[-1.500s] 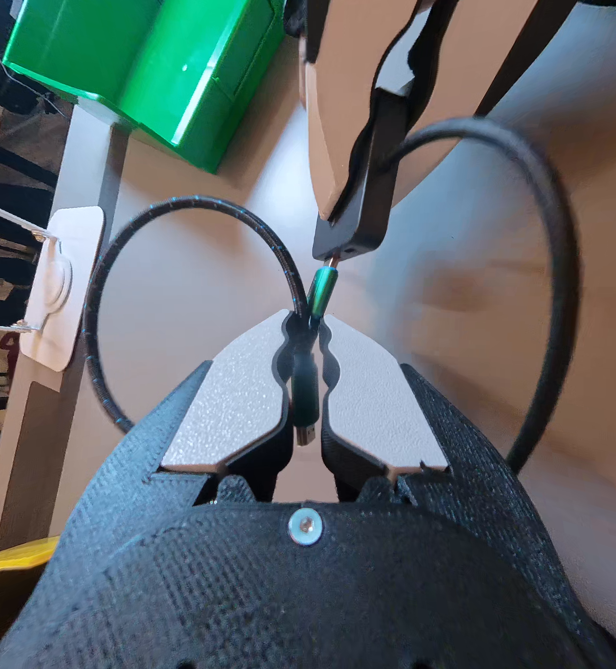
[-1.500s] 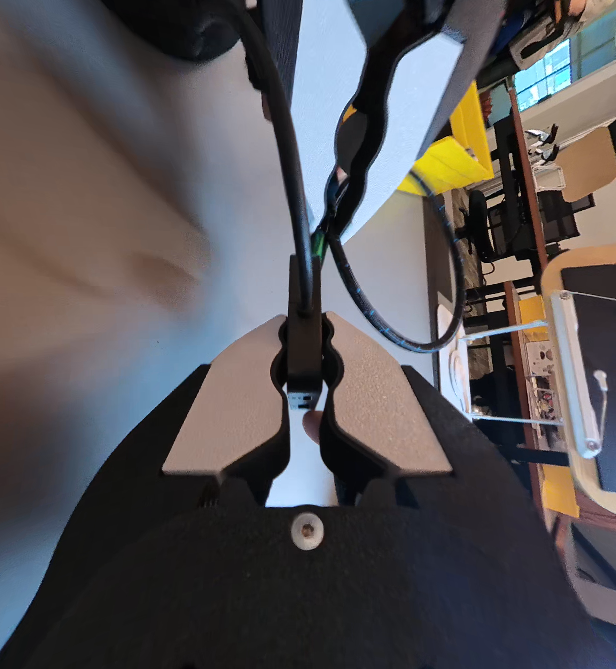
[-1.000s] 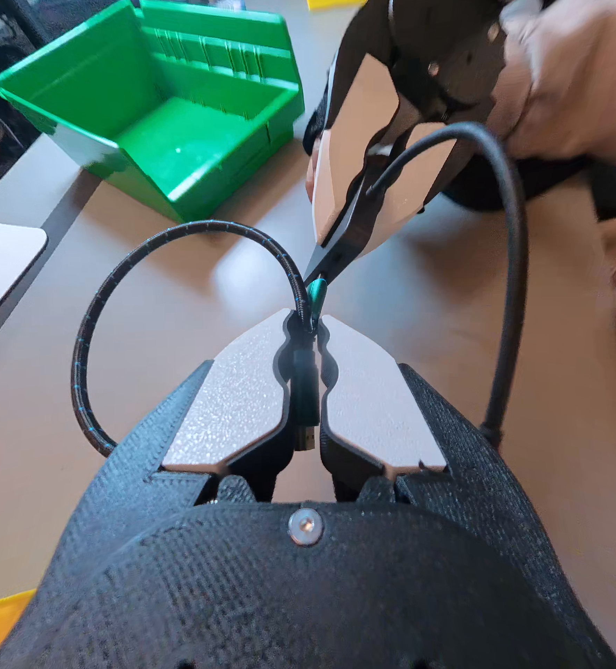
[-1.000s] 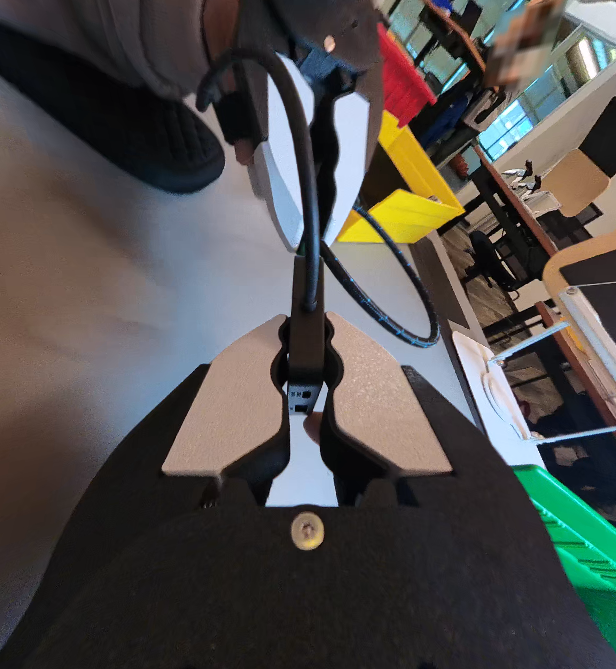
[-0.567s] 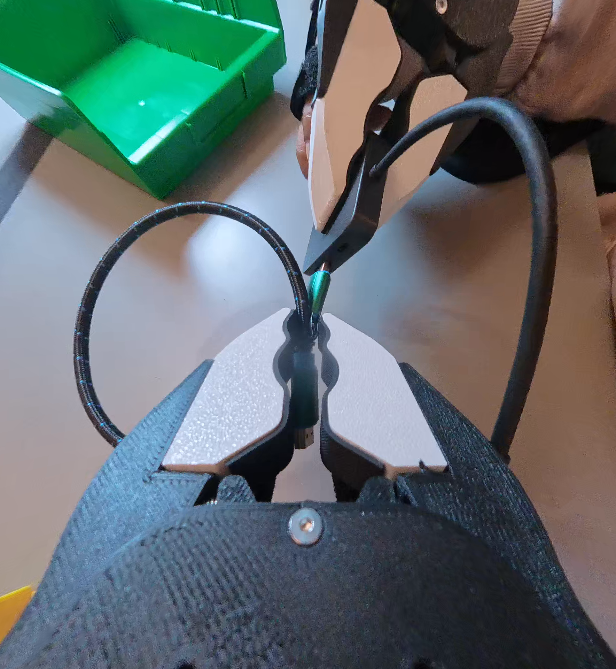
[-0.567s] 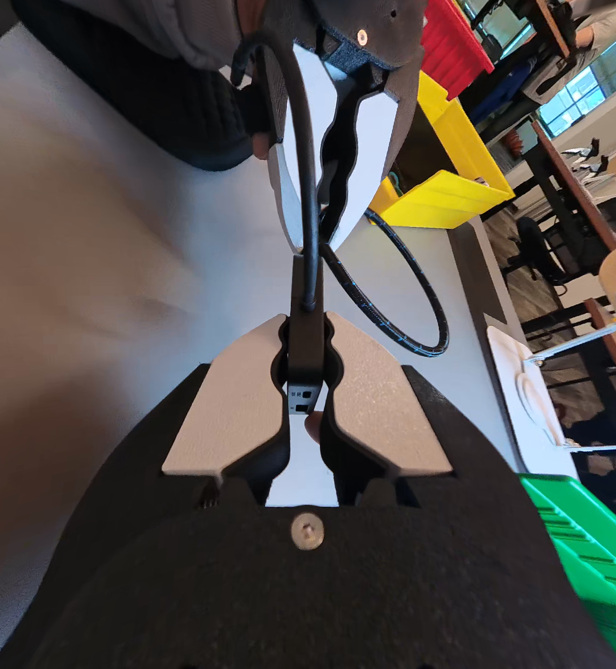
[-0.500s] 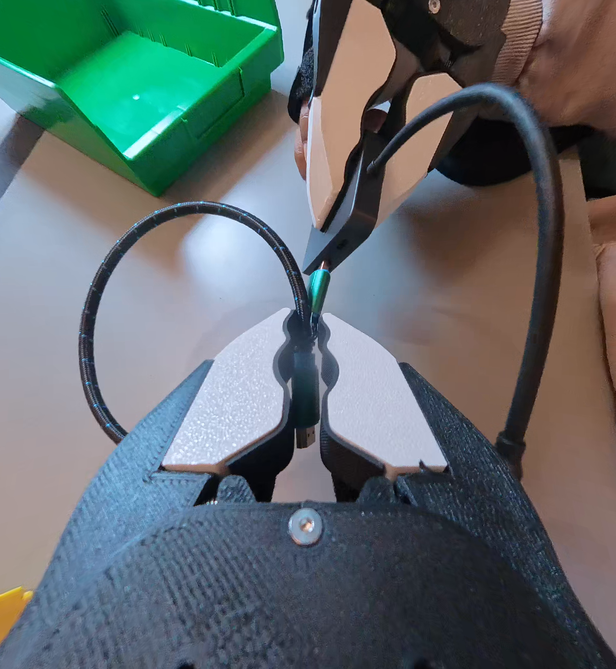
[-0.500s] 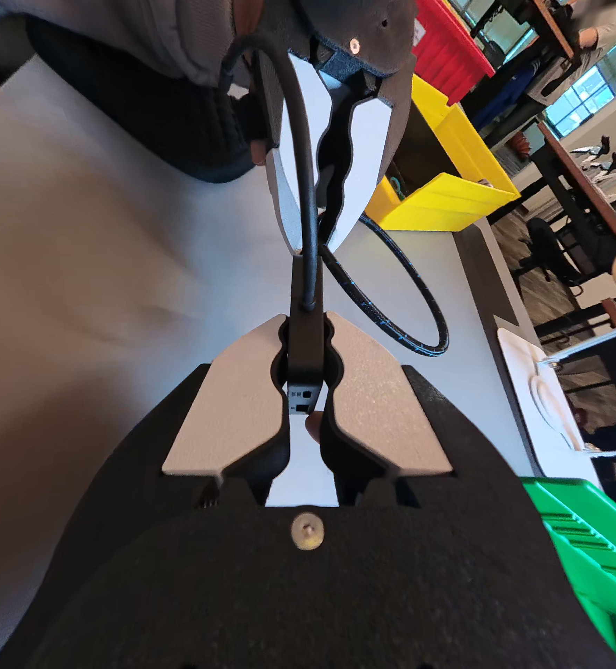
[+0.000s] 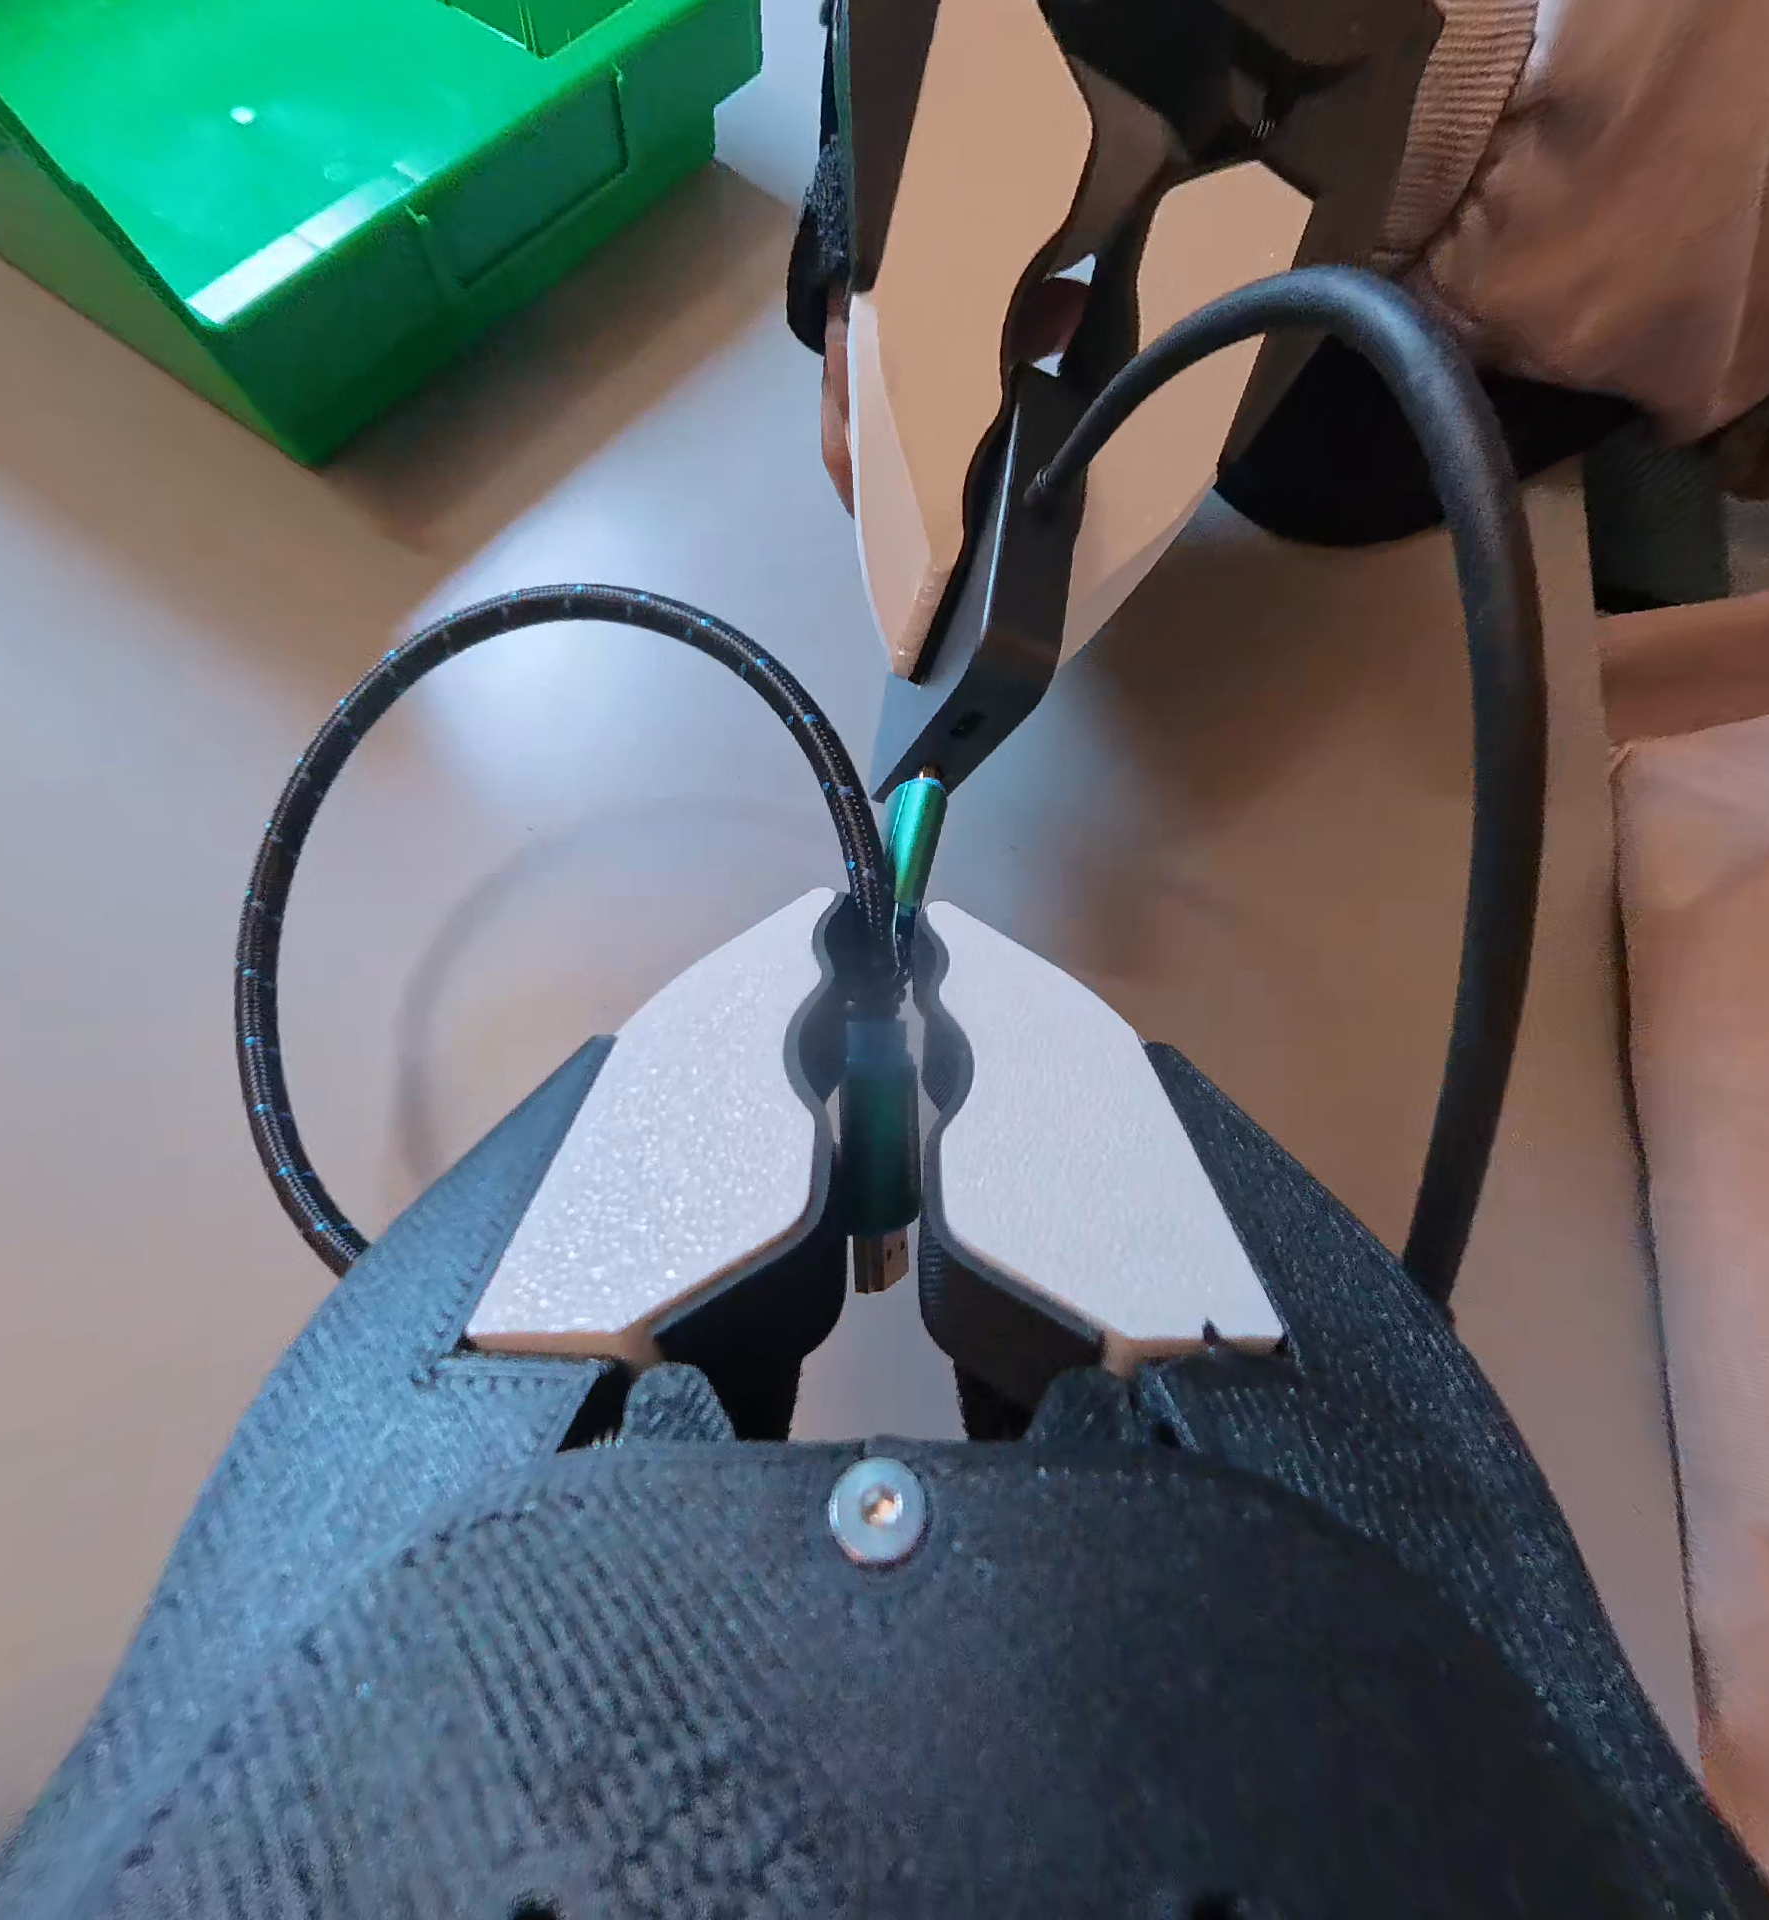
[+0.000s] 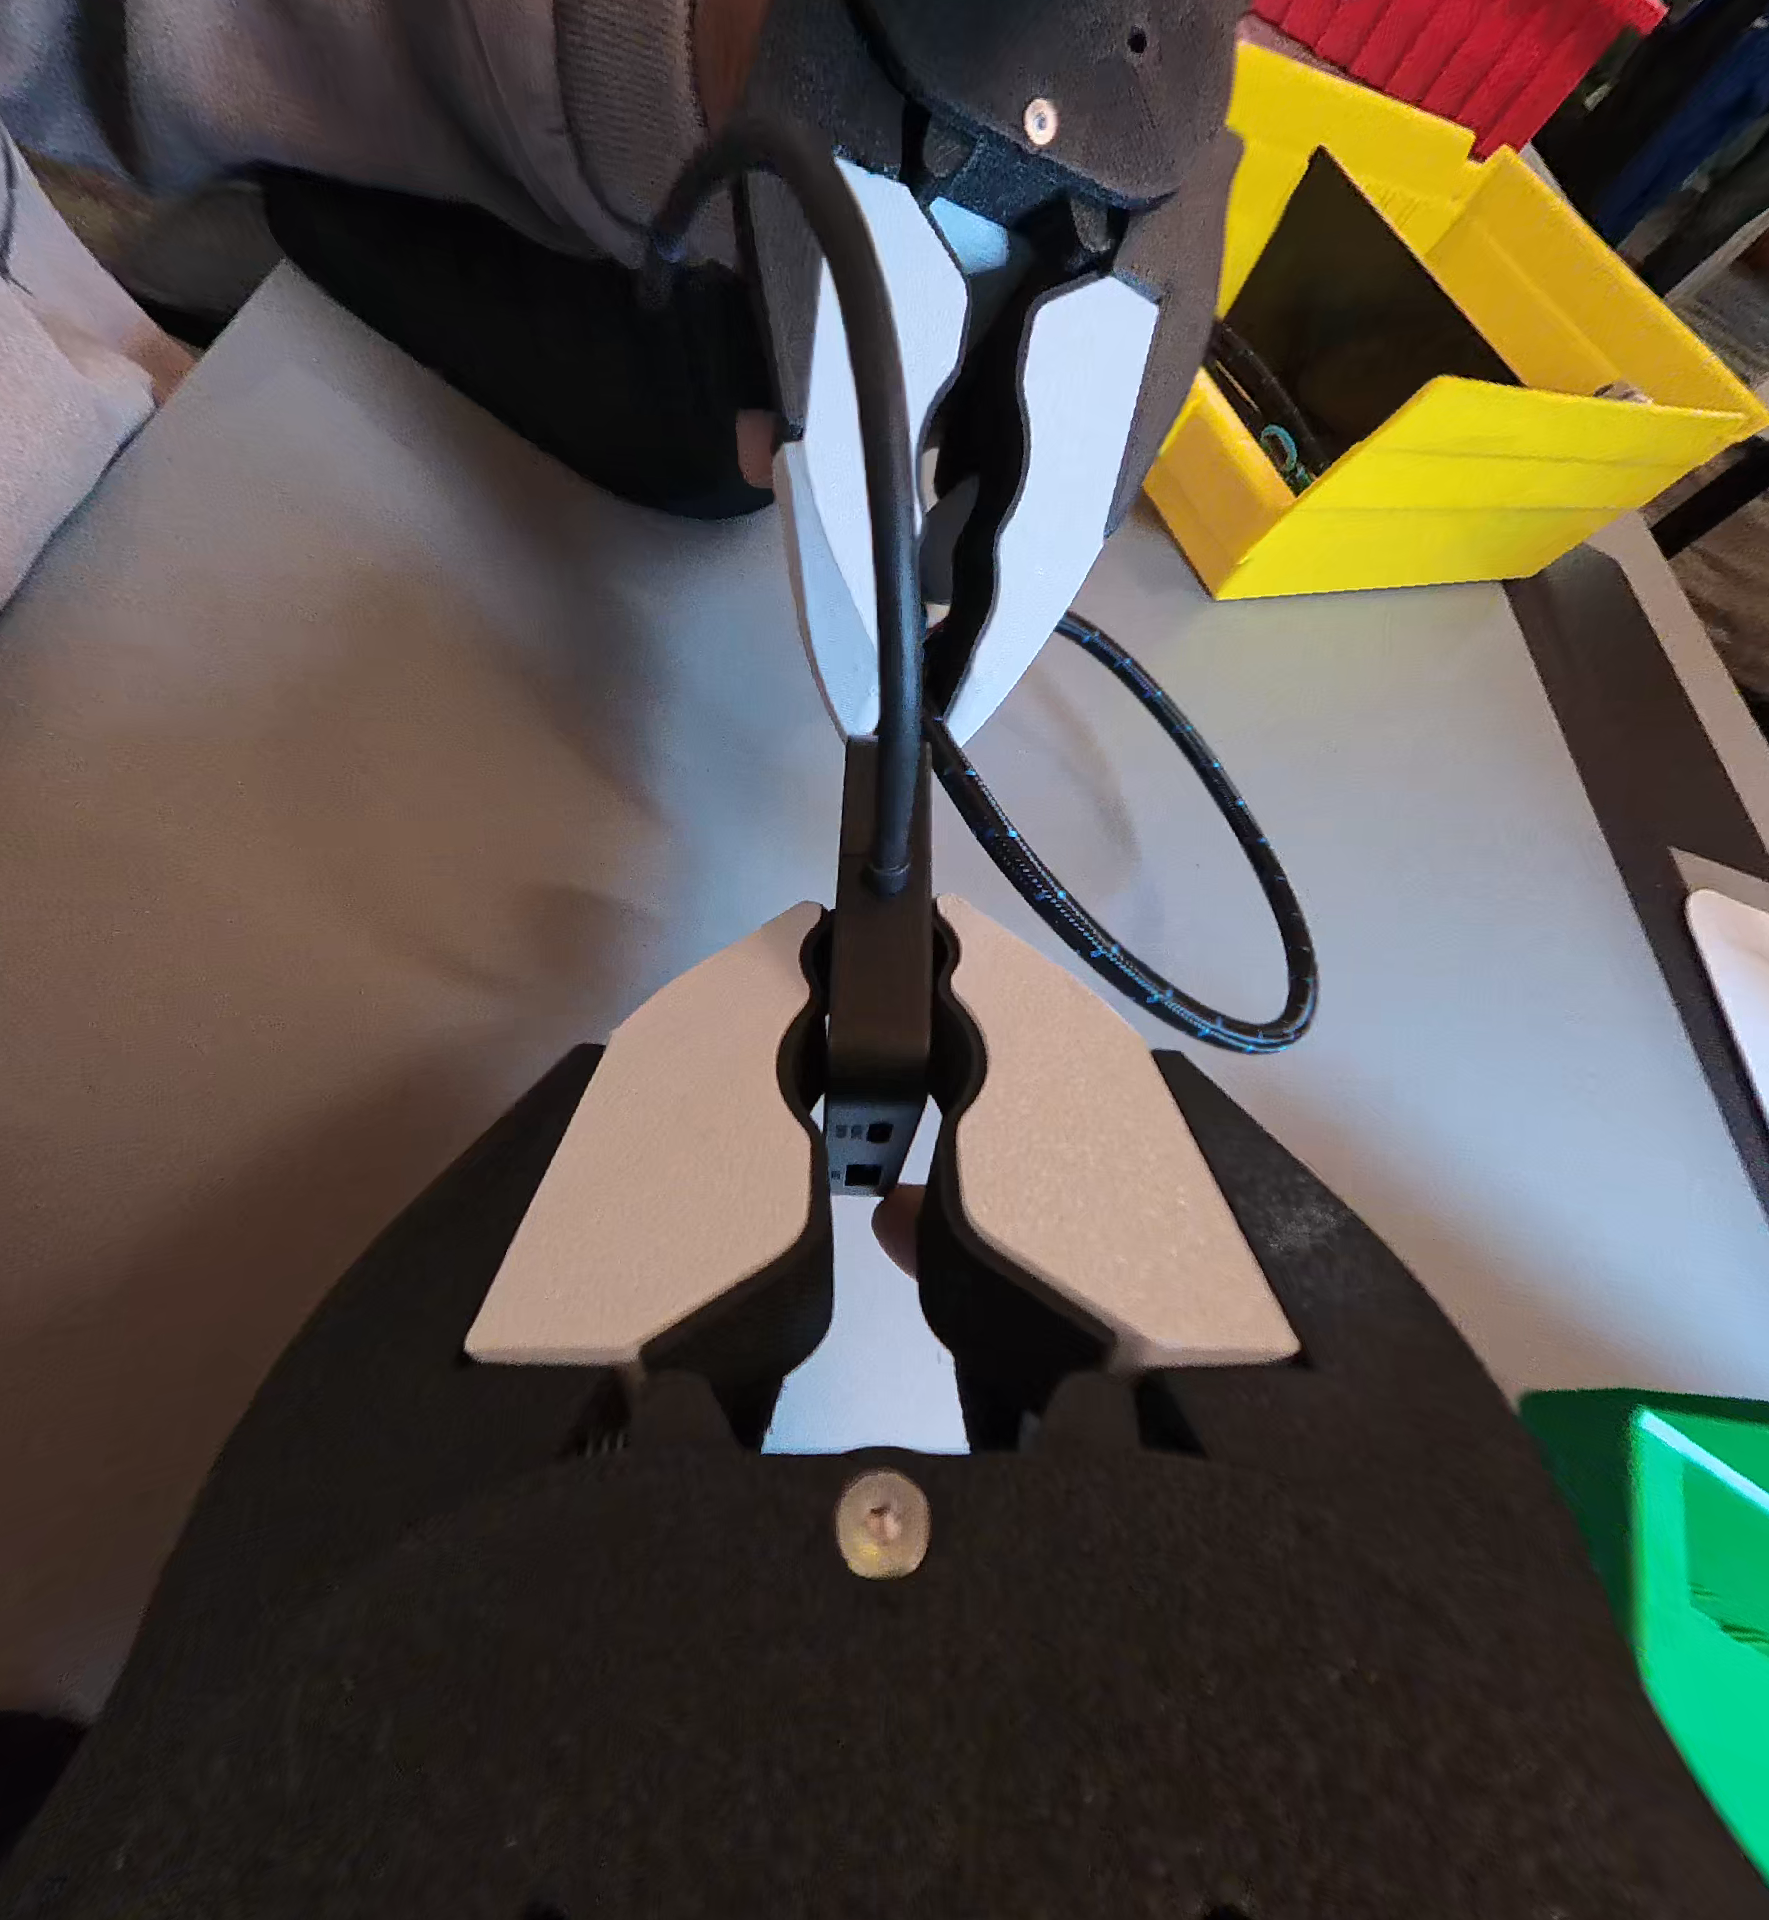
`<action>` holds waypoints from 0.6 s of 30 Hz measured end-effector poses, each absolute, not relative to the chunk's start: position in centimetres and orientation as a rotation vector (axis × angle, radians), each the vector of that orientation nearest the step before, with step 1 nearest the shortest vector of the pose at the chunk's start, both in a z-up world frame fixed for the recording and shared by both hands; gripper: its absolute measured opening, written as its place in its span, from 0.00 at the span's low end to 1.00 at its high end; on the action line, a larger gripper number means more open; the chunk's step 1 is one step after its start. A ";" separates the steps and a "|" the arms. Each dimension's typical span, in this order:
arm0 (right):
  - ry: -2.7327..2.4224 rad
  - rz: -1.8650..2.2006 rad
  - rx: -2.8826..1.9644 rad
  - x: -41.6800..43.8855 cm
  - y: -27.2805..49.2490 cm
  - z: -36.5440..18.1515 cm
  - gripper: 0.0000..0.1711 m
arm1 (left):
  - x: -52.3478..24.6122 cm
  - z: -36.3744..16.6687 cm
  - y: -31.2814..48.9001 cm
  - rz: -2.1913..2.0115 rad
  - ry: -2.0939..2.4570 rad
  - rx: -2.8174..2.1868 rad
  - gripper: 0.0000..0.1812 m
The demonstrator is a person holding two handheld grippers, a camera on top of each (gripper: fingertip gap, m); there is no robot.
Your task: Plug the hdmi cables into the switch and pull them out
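My left gripper (image 9: 880, 914) is shut on a braided black HDMI cable (image 9: 267, 935), doubled in the jaws. One green plug (image 9: 880, 1174) lies between the fingers pointing back. The other green plug (image 9: 911, 842) sticks forward, its metal tip at the end face of the black switch (image 9: 973, 686). I cannot tell how deep it sits. My right gripper (image 10: 880, 914) is shut on the switch (image 10: 875, 997), held above the table. The switch's own black cable (image 10: 890, 520) arcs up. The left gripper (image 10: 916, 717) faces it, with the braided loop (image 10: 1223, 831) beside it.
A green bin (image 9: 340, 177) stands on the table at the far left and shows in the right wrist view (image 10: 1742, 1610). A yellow bin (image 10: 1431, 436) stands behind the left gripper. A person's sleeves (image 9: 1638, 208) are close. The table edge (image 10: 1638, 779) runs at the right. The gap from one gripper's tips to the other's is roughly 4 cm.
Both grippers have swung together, so the table and bins have shifted in both views. The green plug has stayed at the switch's end, with less bare metal showing. Both grips are unchanged.
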State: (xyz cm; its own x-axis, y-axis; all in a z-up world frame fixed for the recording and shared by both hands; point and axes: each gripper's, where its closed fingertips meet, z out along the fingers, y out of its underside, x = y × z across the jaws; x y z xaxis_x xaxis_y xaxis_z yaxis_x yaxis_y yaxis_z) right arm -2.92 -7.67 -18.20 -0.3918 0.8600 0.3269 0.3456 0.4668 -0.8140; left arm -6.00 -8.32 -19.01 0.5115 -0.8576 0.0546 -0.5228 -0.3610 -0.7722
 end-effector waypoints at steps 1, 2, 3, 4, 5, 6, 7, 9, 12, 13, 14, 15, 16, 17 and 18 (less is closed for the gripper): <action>-1.924 0.891 -1.007 -3.0 -7.7 -17.9 0.08 | -5.8 -18.8 -8.4 -0.634 1.107 -2.037 0.06; -1.925 0.898 -1.007 -3.0 -7.8 -17.8 0.08 | -5.7 -18.7 -8.5 -0.660 1.103 -2.037 0.06; -1.929 0.881 -1.005 -3.1 -7.8 -17.8 0.08 | -5.7 -18.7 -8.4 -0.664 1.101 -2.036 0.06; -1.936 0.872 -1.006 -3.1 -7.8 -17.9 0.08 | -5.6 -18.9 -8.4 -0.663 1.102 -2.043 0.06; -1.938 0.881 -1.010 -3.0 -7.9 -18.0 0.08 | -5.5 -19.2 -8.4 -0.668 1.107 -2.050 0.06; -1.935 0.888 -1.009 -3.1 -7.9 -18.0 0.08 | -5.4 -19.5 -8.5 -0.677 1.112 -2.055 0.06; -1.923 0.895 -1.002 -3.2 -8.0 -17.8 0.08 | -5.4 -19.7 -8.5 -0.682 1.115 -2.054 0.06; -1.885 0.901 -0.975 -3.5 -8.1 -16.7 0.08 | -5.5 -19.5 -8.2 -0.654 1.122 -2.026 0.06; -1.870 0.851 -0.958 -3.8 -7.9 -15.9 0.08 | -6.0 -18.4 -8.0 -0.617 1.115 -1.972 0.06; -1.871 0.806 -0.955 -3.8 -7.6 -16.0 0.08 | -6.2 -18.1 -7.8 -0.593 1.109 -1.952 0.06; -1.878 0.753 -0.949 -3.8 -7.2 -16.3 0.08 | -6.5 -17.8 -7.6 -0.549 1.113 -1.934 0.06; -1.889 0.689 -0.947 -3.8 -6.9 -16.7 0.09 | -6.7 -17.7 -7.4 -0.494 1.121 -1.921 0.06; -1.901 0.623 -0.943 -3.7 -6.5 -17.2 0.08 | -6.8 -17.6 -7.3 -0.440 1.133 -1.912 0.06; -1.911 0.571 -0.939 -3.7 -6.3 -17.7 0.08 | -6.9 -17.7 -7.2 -0.392 1.152 -1.907 0.07; -1.919 0.534 -0.941 -3.7 -6.2 -18.0 0.08 | -7.0 -17.9 -7.1 -0.347 1.169 -1.904 0.07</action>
